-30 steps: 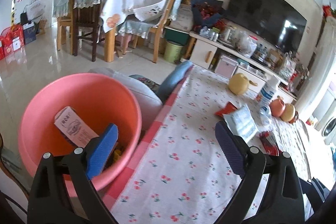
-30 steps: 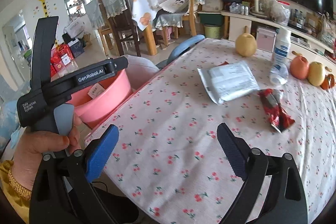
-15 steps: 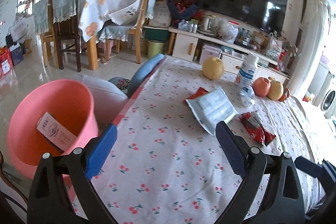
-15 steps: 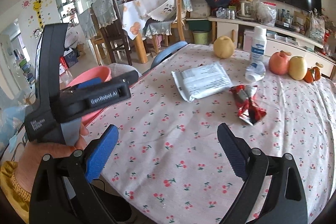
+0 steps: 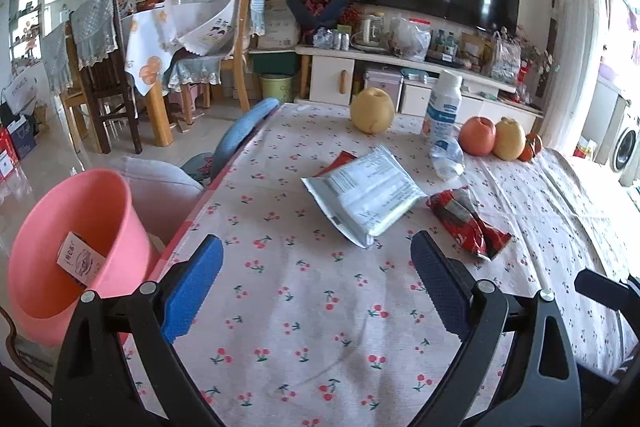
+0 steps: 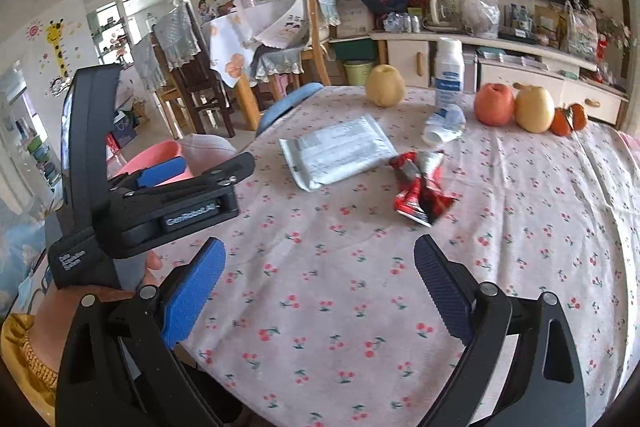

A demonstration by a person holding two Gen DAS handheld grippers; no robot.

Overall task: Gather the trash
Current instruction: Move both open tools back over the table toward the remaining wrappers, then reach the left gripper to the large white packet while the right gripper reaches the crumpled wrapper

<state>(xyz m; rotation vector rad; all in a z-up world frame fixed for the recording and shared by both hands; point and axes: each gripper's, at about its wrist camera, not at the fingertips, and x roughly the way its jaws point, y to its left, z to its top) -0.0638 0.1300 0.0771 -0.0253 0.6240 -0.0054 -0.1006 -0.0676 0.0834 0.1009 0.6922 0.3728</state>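
Jaws of both the left gripper [image 5: 316, 283] and right gripper [image 6: 320, 281] stand spread and empty above the cherry-print surface [image 5: 304, 307]. Ahead lie a silver packet [image 5: 364, 193] and, just beside it, a red wrapper [image 5: 466, 223]; a pink bin [image 5: 76, 251] stands off the left edge

glossy foil wrapper [image 5: 466, 223], cloth tablecloth [image 5: 304, 307]
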